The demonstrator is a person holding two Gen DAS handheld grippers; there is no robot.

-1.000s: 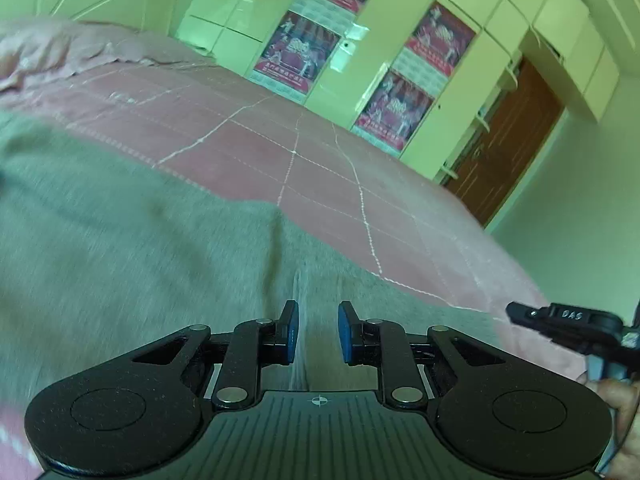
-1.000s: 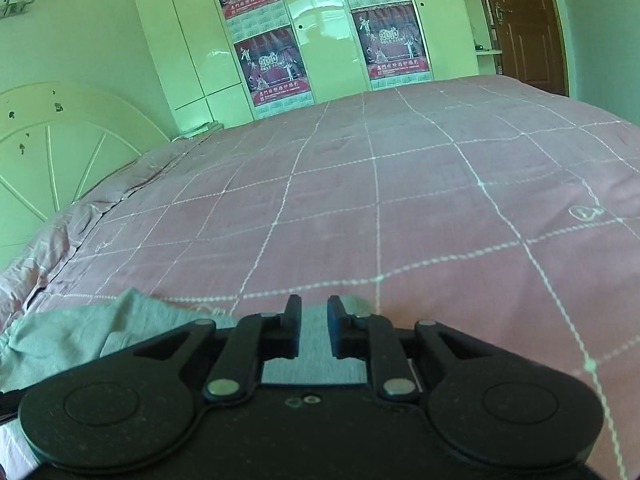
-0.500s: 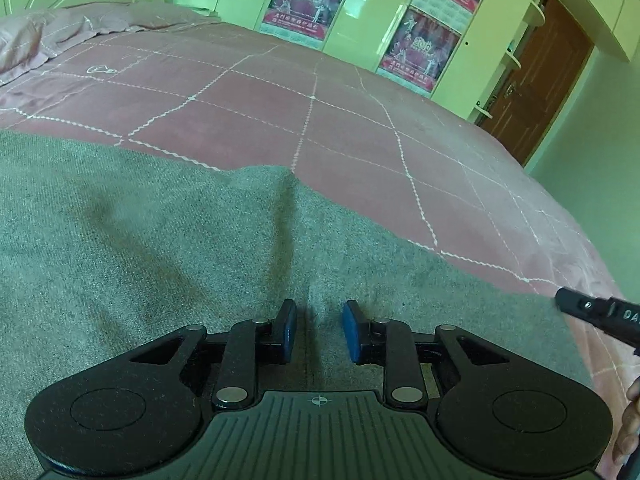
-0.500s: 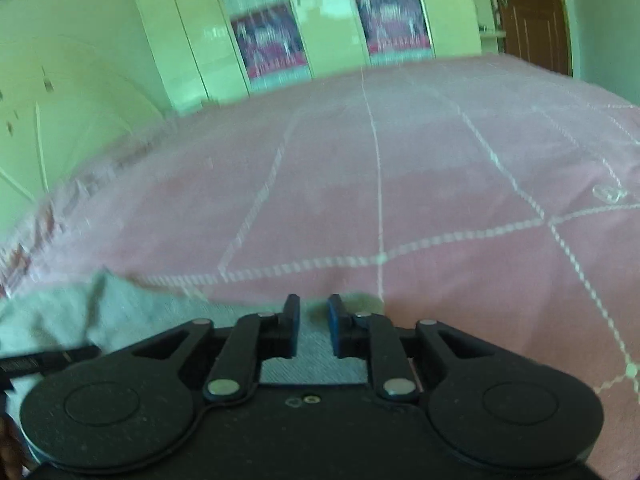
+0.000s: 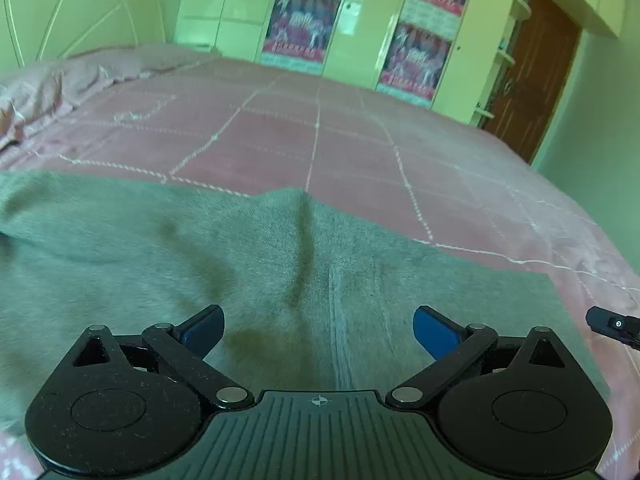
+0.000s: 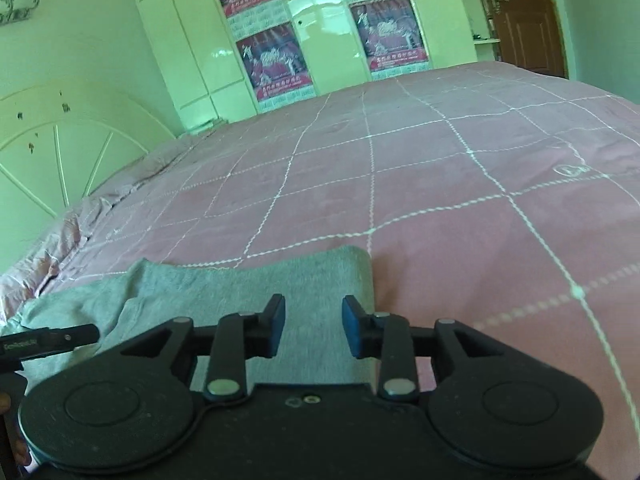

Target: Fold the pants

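The grey pants [image 5: 248,256] lie spread on the pink bed cover, with a seam and some wrinkles running down the middle. My left gripper [image 5: 318,330] hangs just above them, jaws wide open and empty. In the right wrist view the pants [image 6: 256,280] show a folded corner by the gripper. My right gripper [image 6: 314,330] is open over that corner and holds nothing. A tip of the right gripper shows at the left wrist view's right edge [image 5: 612,326], and a tip of the left gripper at the right wrist view's left edge [image 6: 48,340].
The pink quilted bed cover [image 6: 440,184] stretches far beyond the pants. A headboard [image 6: 60,148] stands at the left, wardrobes with posters [image 5: 304,24] at the back, a brown door [image 5: 532,76] at the right.
Both grippers have opened: the left from nearly closed to wide, the right by a smaller gap. The pants have been let go and lie flat on the bed.
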